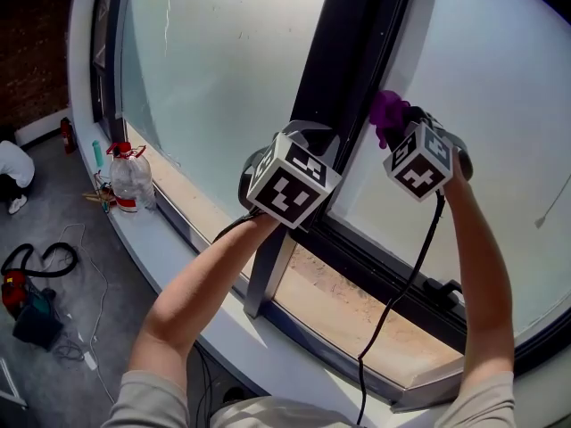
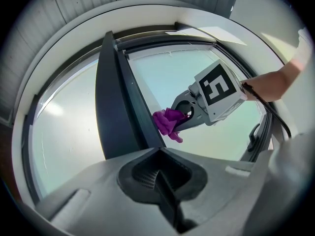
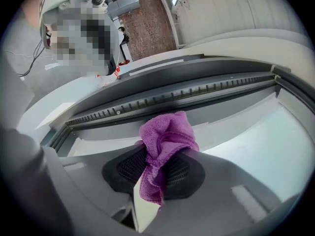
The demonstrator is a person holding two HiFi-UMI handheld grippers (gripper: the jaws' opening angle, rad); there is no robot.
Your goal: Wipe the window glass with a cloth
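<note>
Cloth [image 3: 165, 136], purple and bunched, is pinched between the jaws of the right gripper [image 3: 157, 171], with a wad standing proud of the tips and a tail hanging below. This grip puts a soft pad in front of the jaws, so fabric rather than plastic should meet the pane. In the head view the wad sits at the left edge of the right-hand window glass [image 1: 500, 105], just beside the dark vertical frame post [image 1: 343, 61]. Contact with the glass cannot be confirmed.

The left gripper [image 2: 160, 176] has its jaws closed together with nothing between them. It is held in front of the post, apparently in reserve.

Both forearms reach forward over the sill [image 1: 357, 301]. The right arm is nearly straight, with a cable [image 1: 406, 275] hanging from its gripper. The left arm is bent at the elbow.
</note>
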